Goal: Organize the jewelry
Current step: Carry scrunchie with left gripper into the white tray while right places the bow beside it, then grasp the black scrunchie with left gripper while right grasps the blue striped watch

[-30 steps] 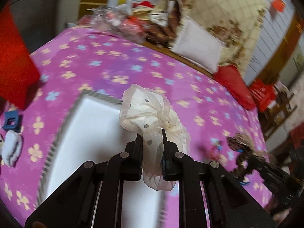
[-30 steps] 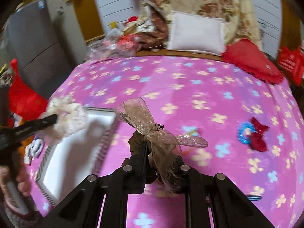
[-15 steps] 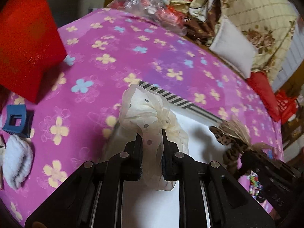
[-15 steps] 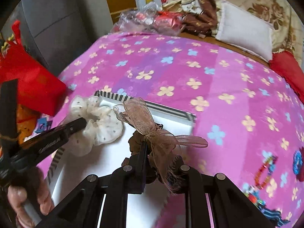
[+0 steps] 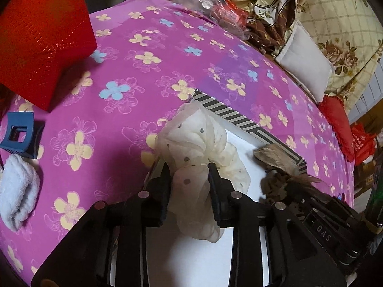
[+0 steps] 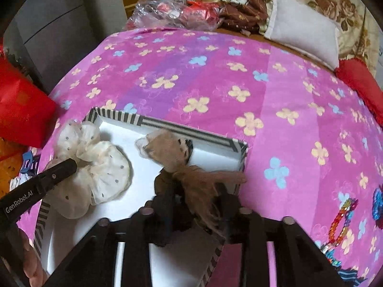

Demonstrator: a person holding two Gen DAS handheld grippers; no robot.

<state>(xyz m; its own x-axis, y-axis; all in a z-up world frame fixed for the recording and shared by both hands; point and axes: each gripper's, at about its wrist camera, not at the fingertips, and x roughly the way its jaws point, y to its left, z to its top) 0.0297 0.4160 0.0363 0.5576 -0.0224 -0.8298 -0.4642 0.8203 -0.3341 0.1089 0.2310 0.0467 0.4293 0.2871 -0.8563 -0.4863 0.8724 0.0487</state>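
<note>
Our left gripper (image 5: 189,169) loosens off the dotted chiffon scrunchie (image 5: 203,143); our right gripper (image 6: 196,191) loosens off the sheer brown bow (image 6: 182,165), both above the striped-rimmed white box (image 6: 167,125).

Only two bits were readable: "GenRobot.AI" ran in white along the black left gripper (image 6: 36,189) at 8 o'clock, and "DAS" sat on the right gripper (image 5: 323,232) at 4 o'clock. The red bag's (image 5: 361,143) print was too blurry.
</note>
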